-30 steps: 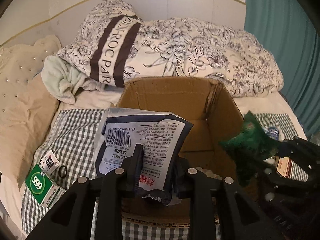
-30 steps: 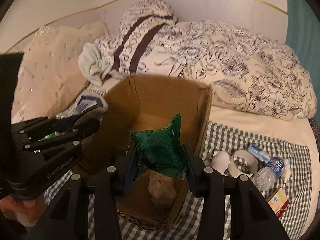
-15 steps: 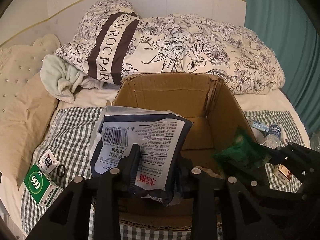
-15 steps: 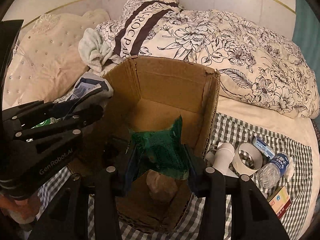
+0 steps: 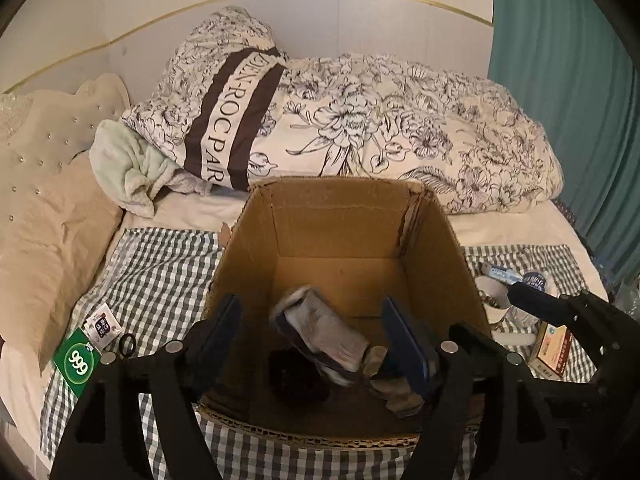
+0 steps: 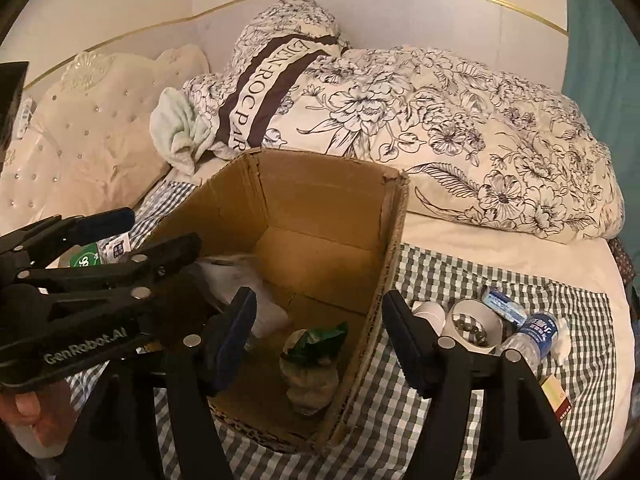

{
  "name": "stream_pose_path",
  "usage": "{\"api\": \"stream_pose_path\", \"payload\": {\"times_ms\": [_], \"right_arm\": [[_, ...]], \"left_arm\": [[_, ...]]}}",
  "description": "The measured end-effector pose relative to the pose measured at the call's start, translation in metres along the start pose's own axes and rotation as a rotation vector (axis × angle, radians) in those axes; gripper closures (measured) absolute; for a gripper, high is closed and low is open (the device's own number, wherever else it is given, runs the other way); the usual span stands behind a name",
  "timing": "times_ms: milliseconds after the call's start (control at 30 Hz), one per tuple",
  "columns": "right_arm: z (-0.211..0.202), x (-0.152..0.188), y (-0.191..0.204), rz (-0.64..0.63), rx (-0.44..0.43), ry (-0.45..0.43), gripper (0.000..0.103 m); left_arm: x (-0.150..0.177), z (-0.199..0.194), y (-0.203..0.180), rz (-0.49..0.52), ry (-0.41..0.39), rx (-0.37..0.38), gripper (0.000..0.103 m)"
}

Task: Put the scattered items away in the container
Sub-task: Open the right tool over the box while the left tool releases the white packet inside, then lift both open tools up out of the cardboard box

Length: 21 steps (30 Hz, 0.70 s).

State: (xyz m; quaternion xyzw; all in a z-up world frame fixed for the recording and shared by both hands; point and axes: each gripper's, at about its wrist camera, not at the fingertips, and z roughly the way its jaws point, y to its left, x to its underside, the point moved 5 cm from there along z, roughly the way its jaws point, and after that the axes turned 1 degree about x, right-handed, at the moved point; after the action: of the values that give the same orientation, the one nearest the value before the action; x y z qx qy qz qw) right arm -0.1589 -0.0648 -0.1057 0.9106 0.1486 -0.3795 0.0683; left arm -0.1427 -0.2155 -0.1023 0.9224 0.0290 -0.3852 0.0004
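Note:
An open cardboard box stands on the checked cloth. My left gripper hovers over its near side, jaws opening and apart from the white and navy printed packet, which is tumbling, blurred, inside the box. My right gripper hangs over the box's right half, jaws also opening with nothing between the pads. Below it a green packet lies on the box floor on a clear lumpy thing. The left gripper shows at the left of the right wrist view, above the blurred white packet.
Left of the box lie a green 999 carton, a small sachet and a black ring. To its right are a white cup of beads, a toothpaste tube, a water bottle and a red-and-yellow carton. Bedding is piled behind.
Both grippers have spread their jaws and let go. The white packet has dropped from the left one into the box; the green packet has fallen from the right one to the box floor.

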Motion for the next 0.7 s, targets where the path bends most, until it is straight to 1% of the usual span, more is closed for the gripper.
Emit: {"api": "stream_pose_path", "payload": {"times_ms": [367, 533, 700], "right_arm": [[-0.032, -0.006, -0.012, 0.036, 0.014, -0.059, 0.036], [-0.046, -0.007, -0.016, 0.039, 0.019, -0.084, 0.035], [-0.059, -0.006, -0.023, 0.053, 0.03, -0.099, 0.034]], "left_arm": [[-0.009, -0.027, -0.008, -0.006, -0.054, -0.006, 0.023], [-0.011, -0.039, -0.013, -0.015, -0.083, -0.011, 0.017], [-0.013, -0.052, -0.017, -0.035, -0.111, -0.008, 0.017]]}}
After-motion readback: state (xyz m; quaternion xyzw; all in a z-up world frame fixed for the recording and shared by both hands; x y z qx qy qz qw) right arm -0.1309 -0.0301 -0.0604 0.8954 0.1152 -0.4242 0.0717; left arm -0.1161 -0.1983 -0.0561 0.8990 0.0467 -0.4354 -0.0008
